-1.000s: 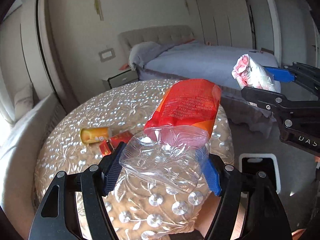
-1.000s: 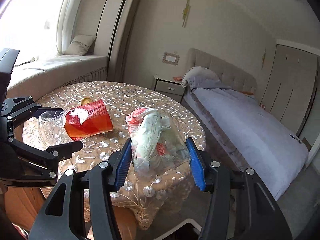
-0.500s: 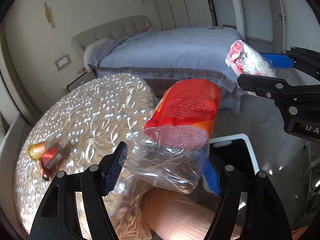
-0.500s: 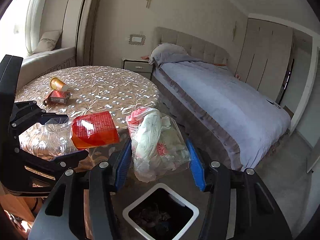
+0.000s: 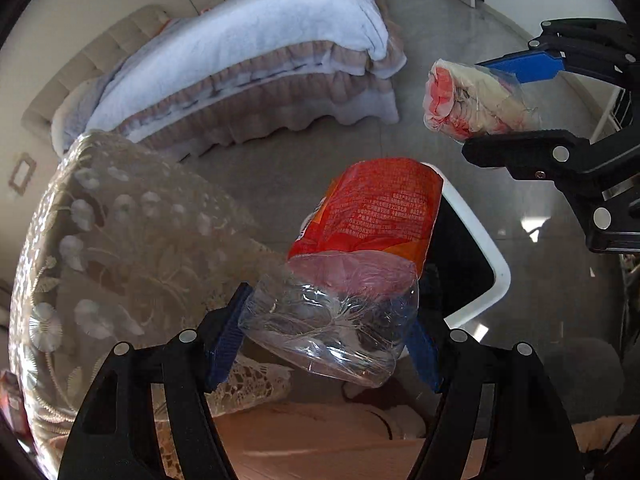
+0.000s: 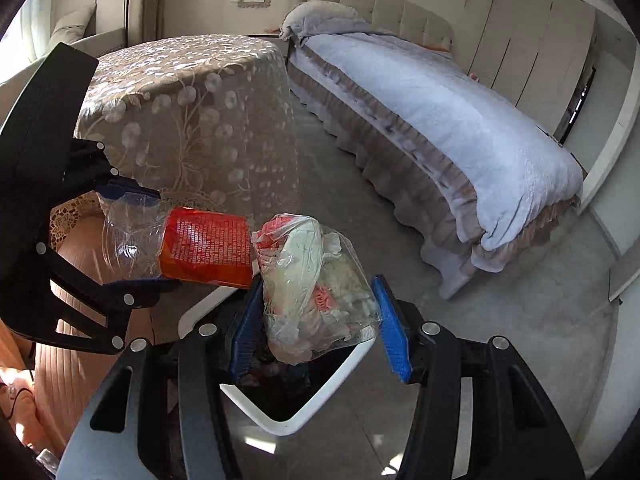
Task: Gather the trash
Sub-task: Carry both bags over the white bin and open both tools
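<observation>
Two grippers: both loaded, held over the bin
Left gripper: blue pads pinch the clear end of an orange snack bag, jaws partway apart
Right gripper: clamped on a crumpled plastic bag of wrappers, jaws partway apart
White bin: on the floor just below both bags, dark liner inside
Table: far left, embroidered cloth
Bed: far right

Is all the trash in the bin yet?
Not yet. The bin already has some rubbish inside. The left gripper holds a crushed bottle and the right gripper a stuffed plastic bag, both just above the bin. They still need dropping. The tabletop is hidden, so more may remain.
</observation>
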The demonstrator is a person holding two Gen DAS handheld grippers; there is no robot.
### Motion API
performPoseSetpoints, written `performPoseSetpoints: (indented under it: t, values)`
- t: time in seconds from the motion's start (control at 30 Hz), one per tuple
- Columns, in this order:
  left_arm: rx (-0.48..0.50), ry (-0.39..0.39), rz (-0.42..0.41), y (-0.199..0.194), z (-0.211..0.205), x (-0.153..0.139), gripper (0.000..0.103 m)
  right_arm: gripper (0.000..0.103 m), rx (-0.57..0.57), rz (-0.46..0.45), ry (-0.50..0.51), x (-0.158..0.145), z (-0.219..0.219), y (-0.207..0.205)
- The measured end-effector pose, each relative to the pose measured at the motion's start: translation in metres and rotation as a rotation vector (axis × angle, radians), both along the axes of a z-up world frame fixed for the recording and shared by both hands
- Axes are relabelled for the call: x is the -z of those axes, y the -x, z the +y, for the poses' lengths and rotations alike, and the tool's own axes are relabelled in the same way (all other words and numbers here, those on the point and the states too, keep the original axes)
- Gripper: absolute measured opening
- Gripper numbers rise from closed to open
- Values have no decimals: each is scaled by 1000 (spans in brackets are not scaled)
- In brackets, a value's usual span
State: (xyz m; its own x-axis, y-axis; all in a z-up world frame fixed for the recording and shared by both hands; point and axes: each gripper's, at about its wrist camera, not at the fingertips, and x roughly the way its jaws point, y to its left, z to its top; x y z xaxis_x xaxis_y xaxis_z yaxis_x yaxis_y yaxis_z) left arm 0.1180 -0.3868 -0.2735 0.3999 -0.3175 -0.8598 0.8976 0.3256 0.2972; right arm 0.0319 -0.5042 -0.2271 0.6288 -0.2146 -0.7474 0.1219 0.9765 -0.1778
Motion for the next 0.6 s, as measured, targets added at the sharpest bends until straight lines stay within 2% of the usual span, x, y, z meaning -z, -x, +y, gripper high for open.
performPoseSetpoints:
  t: [0.1,0.23,0.3,0.33,0.37,0.4,0.43,0.5,0.6]
  values:
    - [55,-62,35,-3,-18,26,69,55,-28,63,-29,28,-11,-1]
    - [121,-108,85,-8,-36,51,70,55,-58,137,-45,60,-16,-4]
    - [152,-129,131,-9,-42,61,76,55,-68,166,-54,73,-19,-4]
    - [165,-141,149,-9,-45,66,96,59,-74,184,-57,79,-20,-2]
    - [177,-152,147,-6,-47,70,99,81,-79,192,-55,82,-20,-1]
    - [190,-167,137,-2,-48,74,98,95,-83,186,-40,84,-20,2]
    - [197,-178,124,0,-49,77,98,98,-84,192,-35,87,-19,3]
    - [205,-181,112,5,-50,79,98,98,-77,198,-36,90,-18,7]
    - [214,-152,101,7,-50,73,98,98,-78,184,-22,86,-15,8]
